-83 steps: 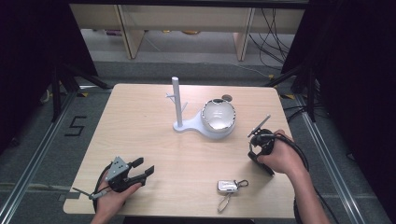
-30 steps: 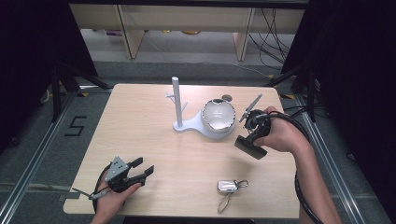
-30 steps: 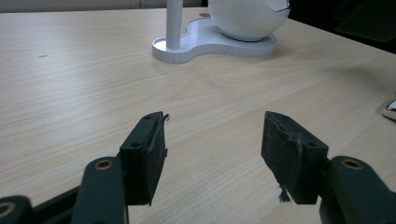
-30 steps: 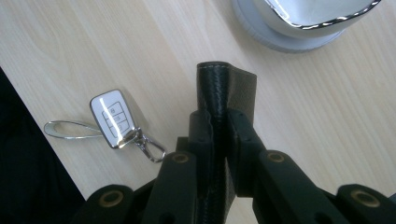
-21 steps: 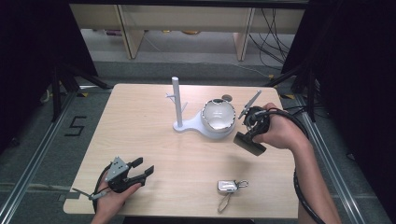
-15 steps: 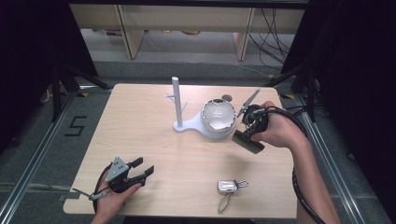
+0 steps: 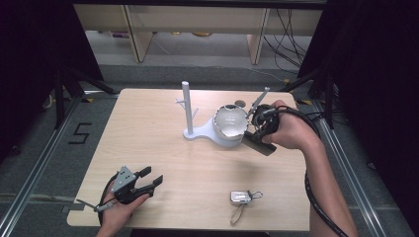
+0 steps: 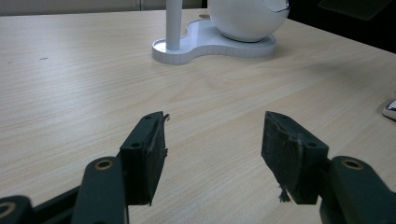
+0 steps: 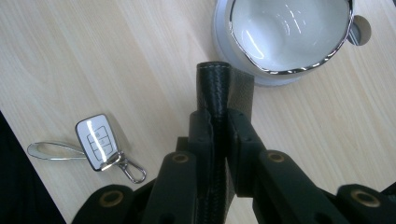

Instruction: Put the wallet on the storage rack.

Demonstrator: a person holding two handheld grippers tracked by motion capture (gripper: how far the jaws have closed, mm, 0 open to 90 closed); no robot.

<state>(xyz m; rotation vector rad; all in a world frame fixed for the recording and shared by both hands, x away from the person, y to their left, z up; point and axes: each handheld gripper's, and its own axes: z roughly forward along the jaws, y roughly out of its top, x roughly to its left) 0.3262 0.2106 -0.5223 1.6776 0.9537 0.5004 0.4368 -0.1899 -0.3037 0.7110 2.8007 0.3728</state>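
A: While the right gripper [image 9: 219, 135] hangs over the table's far right part, what sits between its jaws?

B: 1 black leather-look case [image 9: 212, 93] with stitched edges, flat and narrow. Both pads press on its 2 faces, so the jaws are pinching it. The case sticks out past the fingertips; in the high view [image 7: 259, 144] it hangs below the hand, lower end close to the table [image 7: 163, 148]. Contact with the table: cannot tell.

A: What lies nearest beyond the tips?

B: White bowl [image 9: 289, 32] with a shiny rim, just ahead of the case end. It stands on 1 white stand [image 7: 200, 132] that also carries an upright post [image 7: 186, 106]. In the high view the right gripper [image 7: 257, 121] is just beside the bowl [image 7: 230, 126]. Touching or not: cannot tell.

A: Anything else near the right gripper?

B: 1 car key fob [image 9: 99, 142] with ring and clip, to the left of the jaws in the right gripper view, near the table edge. High view places the fob [image 7: 240, 196] well apart from the hand, toward the person.

A: Left gripper?

B: Left gripper [image 8: 212, 144] jaws spread, nothing between them, bare tabletop below. High view: left gripper [image 7: 148, 180] low at the near left corner, pointing toward the stand, well apart from it.
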